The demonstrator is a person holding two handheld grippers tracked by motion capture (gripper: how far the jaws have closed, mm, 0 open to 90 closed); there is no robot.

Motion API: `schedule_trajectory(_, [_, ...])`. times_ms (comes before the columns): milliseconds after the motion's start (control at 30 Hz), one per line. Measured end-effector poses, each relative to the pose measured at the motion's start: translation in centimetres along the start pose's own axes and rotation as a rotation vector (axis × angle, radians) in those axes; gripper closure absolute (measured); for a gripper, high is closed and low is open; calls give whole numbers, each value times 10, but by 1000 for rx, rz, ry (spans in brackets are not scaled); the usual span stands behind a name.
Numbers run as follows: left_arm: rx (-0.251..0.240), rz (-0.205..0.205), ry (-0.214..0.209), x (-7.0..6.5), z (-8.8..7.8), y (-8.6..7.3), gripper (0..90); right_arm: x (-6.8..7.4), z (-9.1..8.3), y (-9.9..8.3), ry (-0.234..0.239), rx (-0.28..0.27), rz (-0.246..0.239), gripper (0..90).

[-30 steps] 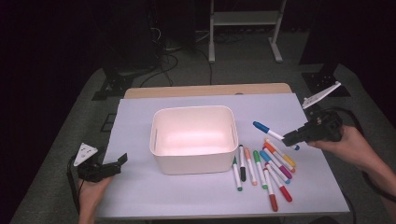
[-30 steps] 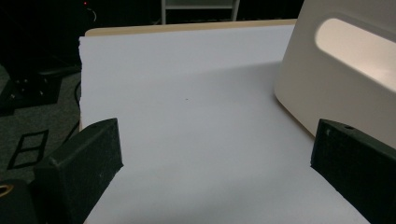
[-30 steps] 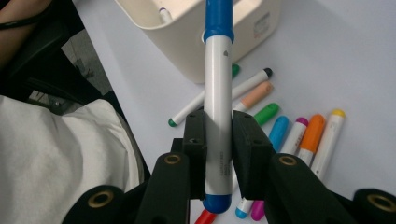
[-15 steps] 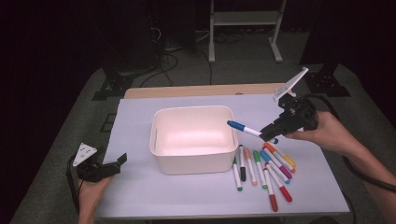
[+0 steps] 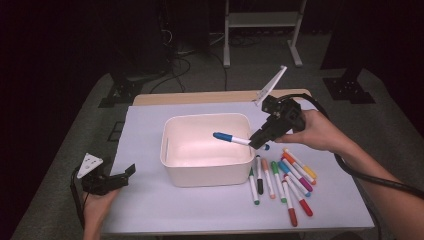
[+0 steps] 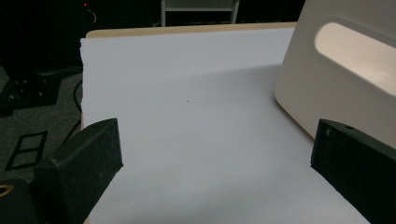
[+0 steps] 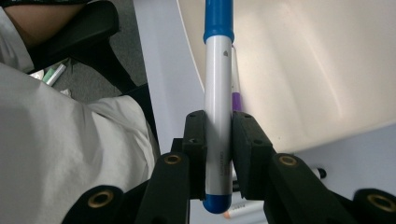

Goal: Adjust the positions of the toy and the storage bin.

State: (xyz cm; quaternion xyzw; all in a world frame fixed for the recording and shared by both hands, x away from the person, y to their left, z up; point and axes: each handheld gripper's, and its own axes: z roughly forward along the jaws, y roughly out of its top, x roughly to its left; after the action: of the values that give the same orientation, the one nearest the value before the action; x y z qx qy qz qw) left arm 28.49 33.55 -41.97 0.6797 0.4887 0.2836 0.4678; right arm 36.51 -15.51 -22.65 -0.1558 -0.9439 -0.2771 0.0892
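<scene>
A: Our right gripper [image 7: 218, 154] has its jaws clamped on the blue marker [image 5: 231, 138], gripping the white barrel near its rear end.

B: And the marker has moved. A second ago we held it over the table to the right of the white bin [image 5: 172, 172]; now it hangs across the bin's right rim, blue cap over the inside.

A: So the carry looks nearly done, and we judge the release comes next.

B: The other markers [image 5: 283, 182] lie on the white table [image 5: 145, 205] to the right of the bin.

A: Our left gripper [image 5: 122, 175], jaws wide and empty, sits near-left of the bin, unmoved.
</scene>
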Motion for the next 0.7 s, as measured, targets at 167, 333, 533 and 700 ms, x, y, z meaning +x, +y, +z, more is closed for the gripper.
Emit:
schedule_trajectory(167, [-3, -6, -2, 0, 0, 0, 7, -2, 14, 15, 21, 22, -20, 752])
schedule_trajectory(333, [-3, -6, -4, 0, 0, 0, 7, -6, 30, 31, 41, 48, -47, 752])
schedule_trajectory(533, [-4, -5, -5, 1, 0, 0, 7, -11, 50, 45, 52, 83, -68, 752])
schedule_trajectory(700, [-10, -11, -3, 2, -1, -1, 7, -21, 73, 52, 58, 115, -65, 752])
